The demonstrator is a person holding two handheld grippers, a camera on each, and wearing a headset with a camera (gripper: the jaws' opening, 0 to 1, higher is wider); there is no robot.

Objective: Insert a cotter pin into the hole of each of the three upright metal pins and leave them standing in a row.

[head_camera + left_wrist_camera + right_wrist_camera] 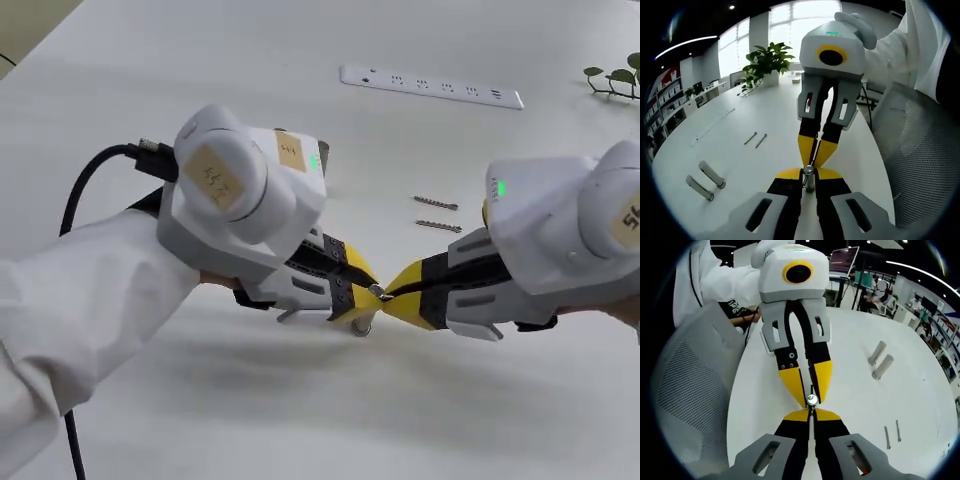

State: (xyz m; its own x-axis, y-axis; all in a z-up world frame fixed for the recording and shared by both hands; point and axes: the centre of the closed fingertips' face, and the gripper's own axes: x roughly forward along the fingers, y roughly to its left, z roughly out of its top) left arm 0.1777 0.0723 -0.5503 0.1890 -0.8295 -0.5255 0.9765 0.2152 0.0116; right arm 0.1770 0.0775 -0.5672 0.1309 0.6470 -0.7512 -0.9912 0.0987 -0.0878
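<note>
Left gripper jaws clamped the metal pin between them; right gripper jaws, pinched shut on a cotter pin, met its head.

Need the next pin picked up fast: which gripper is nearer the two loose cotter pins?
Right. The right gripper, shut on a cotter pin, has its body just beside the loose cotter pins; the left gripper, shut on the metal pin, lies farther off.

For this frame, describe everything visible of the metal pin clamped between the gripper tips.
The metal pin is a short, shiny, silver-coloured cylinder with a rounded end. The left gripper is shut on its sides; the right gripper, shut on a thin cotter pin, meets that end. Its lower part is hidden, so any support beneath cannot be told.
</note>
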